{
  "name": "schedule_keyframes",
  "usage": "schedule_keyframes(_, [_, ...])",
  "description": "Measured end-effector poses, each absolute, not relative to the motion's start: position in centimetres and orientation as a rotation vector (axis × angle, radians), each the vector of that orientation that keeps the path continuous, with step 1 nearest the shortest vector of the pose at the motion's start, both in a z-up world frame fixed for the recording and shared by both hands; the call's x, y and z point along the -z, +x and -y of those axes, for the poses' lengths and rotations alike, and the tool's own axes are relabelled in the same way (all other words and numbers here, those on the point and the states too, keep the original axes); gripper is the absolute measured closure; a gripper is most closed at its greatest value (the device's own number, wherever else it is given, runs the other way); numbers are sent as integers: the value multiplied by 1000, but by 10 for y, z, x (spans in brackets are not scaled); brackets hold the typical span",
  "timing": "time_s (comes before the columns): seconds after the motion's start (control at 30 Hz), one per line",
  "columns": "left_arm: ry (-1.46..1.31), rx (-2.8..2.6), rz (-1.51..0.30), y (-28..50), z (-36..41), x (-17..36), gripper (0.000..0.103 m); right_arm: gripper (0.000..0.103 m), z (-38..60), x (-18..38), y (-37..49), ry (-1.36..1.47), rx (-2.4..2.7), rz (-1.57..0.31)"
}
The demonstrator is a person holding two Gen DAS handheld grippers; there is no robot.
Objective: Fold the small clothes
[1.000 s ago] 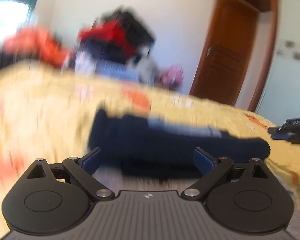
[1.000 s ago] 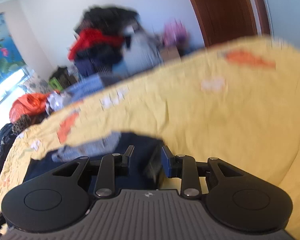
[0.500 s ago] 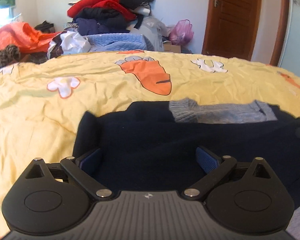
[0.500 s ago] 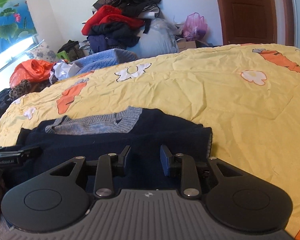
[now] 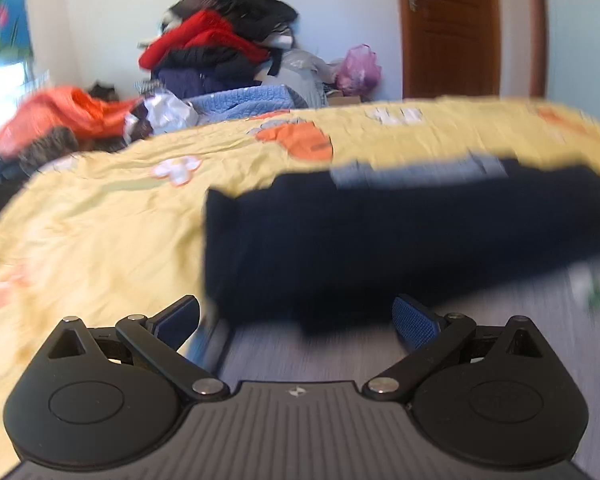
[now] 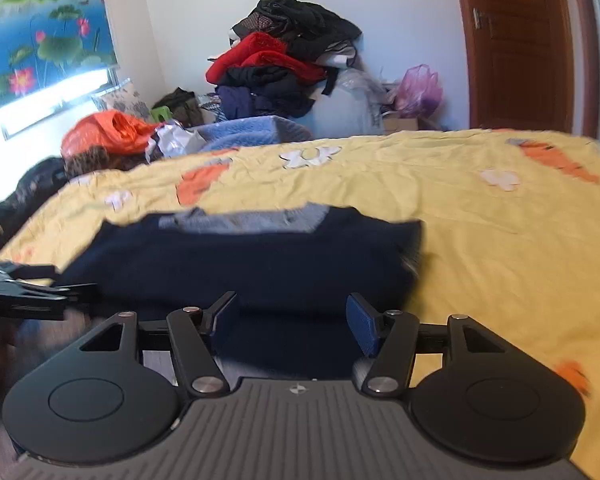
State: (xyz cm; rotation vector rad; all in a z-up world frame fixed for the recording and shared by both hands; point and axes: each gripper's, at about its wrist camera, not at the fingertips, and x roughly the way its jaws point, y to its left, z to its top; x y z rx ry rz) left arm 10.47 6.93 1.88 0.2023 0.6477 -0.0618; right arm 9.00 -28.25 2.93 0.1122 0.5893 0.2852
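Behind, clothes heap [image 6: 288,56] beyond yellow bedspread [image 6: 480,216].

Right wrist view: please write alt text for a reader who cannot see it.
A dark blue sweater lies folded on a yellow bedspread, just beyond the right tongs, whose jaws have just been opening and hold nothing. A clothes pile stands behind.

Bare yellow bedspread [image 6: 480,240] flanks the navy sweater [image 6: 260,264].
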Motion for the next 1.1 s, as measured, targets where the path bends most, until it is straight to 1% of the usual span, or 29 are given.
schedule_keyframes(0.07, [228,44,-655,71,-80,-14,0,41,297,-29,64,122,-251,-592])
schedule_keyframes(0.17, [97,51,-695,40,-110,-12,0,41,321,-19,39,124,-164,-621])
schedule_keyframes(0.23, [11,36,-723,35,-127,-13,0,42,333,-11,34,136,-119,-661])
schedule_keyframes(0.27, [-24,29,-734,36,-133,-13,0,45,339,-4,35,177,-128,-705])
schedule_keyframes(0.33, [-81,29,-743,38,-139,-13,0,46,340,-1,34,218,-153,-718])
schedule_keyframes(0.37, [-94,27,-749,40,-139,-14,0,51,338,-1,33,240,-176,-729])
schedule_keyframes(0.4, [-112,37,-756,41,-139,-15,0,62,337,-2,34,268,-201,-747])
schedule_keyframes(0.43, [-129,59,-758,41,-138,-16,4,71,335,-1,36,291,-228,-766])
schedule_keyframes(0.47, [-130,71,-750,41,-135,-17,13,87,330,0,38,294,-255,-799])
schedule_keyframes(0.5, [-86,53,-739,39,-131,-18,47,89,326,-1,37,272,-251,-796])
schedule_keyframes(0.53, [-26,17,-731,39,-127,-18,77,91,324,-1,36,246,-251,-794])
schedule_keyframes(0.57, [-6,6,-725,39,-127,-19,82,92,324,-3,34,229,-249,-796])
schedule_keyframes(0.6, [-15,8,-729,39,-133,-19,91,93,327,-5,32,219,-233,-789])
schedule_keyframes(0.63, [-10,-5,-731,39,-137,-19,93,93,332,-7,30,213,-216,-778])
schedule_keyframes(0.7, [33,1,-711,35,-139,-16,93,95,348,-3,30,233,-193,-792])
schedule_keyframes(0.77, [75,-5,-691,30,-134,-15,93,94,352,1,26,248,-204,-773])
schedule_keyframes(0.83, [95,-1,-676,23,-127,-18,92,85,347,-1,22,266,-222,-776])
schedule_keyframes(0.87, [94,14,-674,17,-126,-20,90,74,346,-3,19,295,-230,-782])
schedule_keyframes(0.9, [85,29,-677,9,-127,-23,82,55,345,-4,14,311,-249,-792])
schedule_keyframes(0.93, [73,43,-681,0,-129,-24,63,46,344,-7,7,332,-281,-792])
schedule_keyframes(0.97, [57,50,-683,-9,-132,-24,49,35,344,-8,-1,354,-309,-788])
schedule_keyframes(1.0, [37,51,-685,-18,-136,-23,24,36,343,-9,-9,375,-331,-799])
schedule_keyframes(1.07, [-23,60,-712,-33,-147,-18,22,41,342,-4,-23,430,-378,-834])
schedule_keyframes(1.1, [-55,69,-732,-38,-151,-15,23,50,339,-3,-29,431,-396,-838])
